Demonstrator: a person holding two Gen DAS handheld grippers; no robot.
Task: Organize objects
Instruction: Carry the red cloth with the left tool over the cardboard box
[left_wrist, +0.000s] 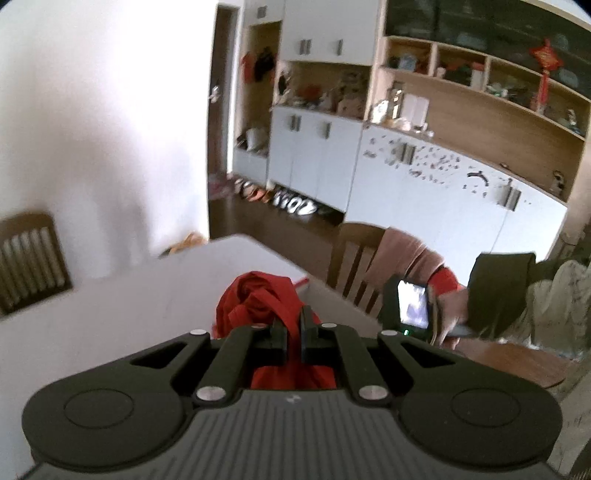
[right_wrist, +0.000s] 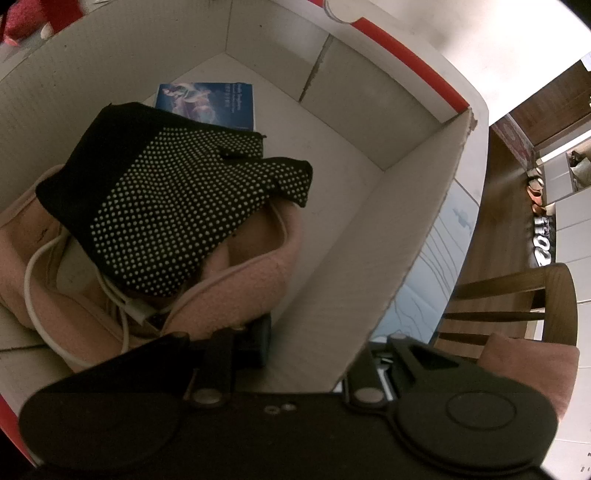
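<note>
the left gripper has its jaws pinching a bunched red cloth, lifted above the white table. the right gripper has its jaws clamped on the near wall of a cardboard box. farther inside lie a pink fleece item, a white cable, a dotted black glove and a blue booklet.

white cabinets, wooden chair, shoes
</note>
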